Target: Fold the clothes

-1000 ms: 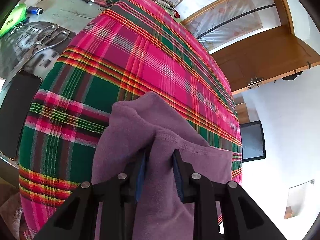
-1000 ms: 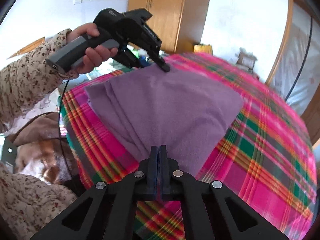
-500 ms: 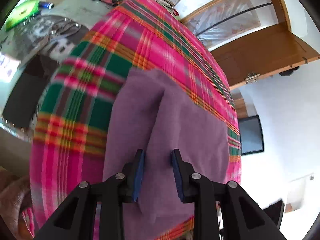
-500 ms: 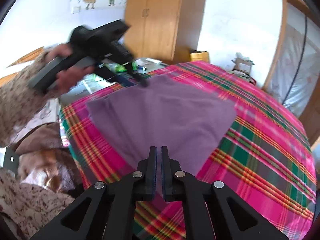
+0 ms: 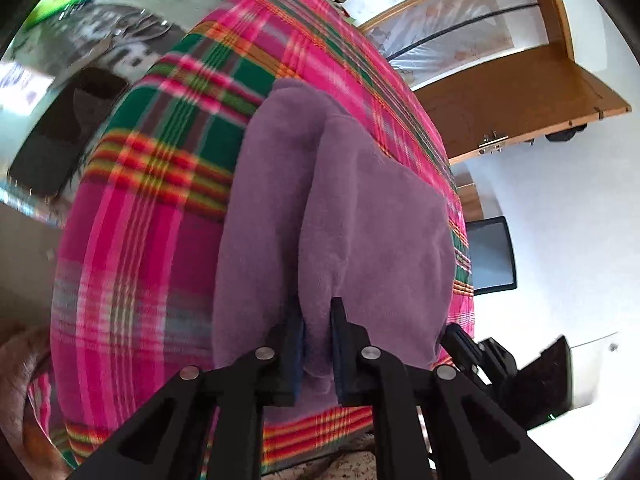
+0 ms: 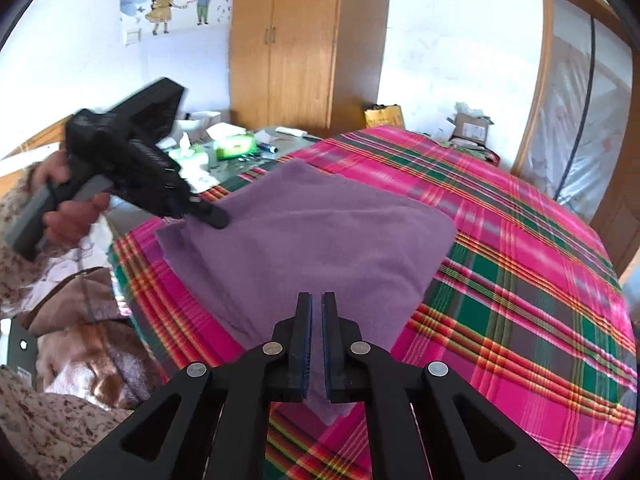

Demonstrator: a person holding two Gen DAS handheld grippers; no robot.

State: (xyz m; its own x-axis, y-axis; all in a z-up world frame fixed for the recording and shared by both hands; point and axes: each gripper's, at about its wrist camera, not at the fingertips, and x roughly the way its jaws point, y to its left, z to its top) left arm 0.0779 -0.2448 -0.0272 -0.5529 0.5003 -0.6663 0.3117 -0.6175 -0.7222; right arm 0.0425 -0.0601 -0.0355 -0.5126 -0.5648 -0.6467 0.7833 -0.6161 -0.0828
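Closing left gripper (image 5: 317,344) fingers now pinch purple cloth (image 5: 372,216) fold.

I see a plain purple garment (image 6: 304,240) lying on a plaid cloth (image 6: 520,248) of pink, green, red, orange and yellow stripes. My grippers are black: left gripper (image 5: 317,340), right gripper (image 6: 316,340), the latter with blue pads. The sleeve (image 6: 24,408) shows a brown floral print on cream. The wardrobe (image 6: 296,40) is orange-brown wood.

A purple fleece garment (image 6: 312,240) is laid folded, apparently in layers, on the plaid cloth (image 6: 520,248).
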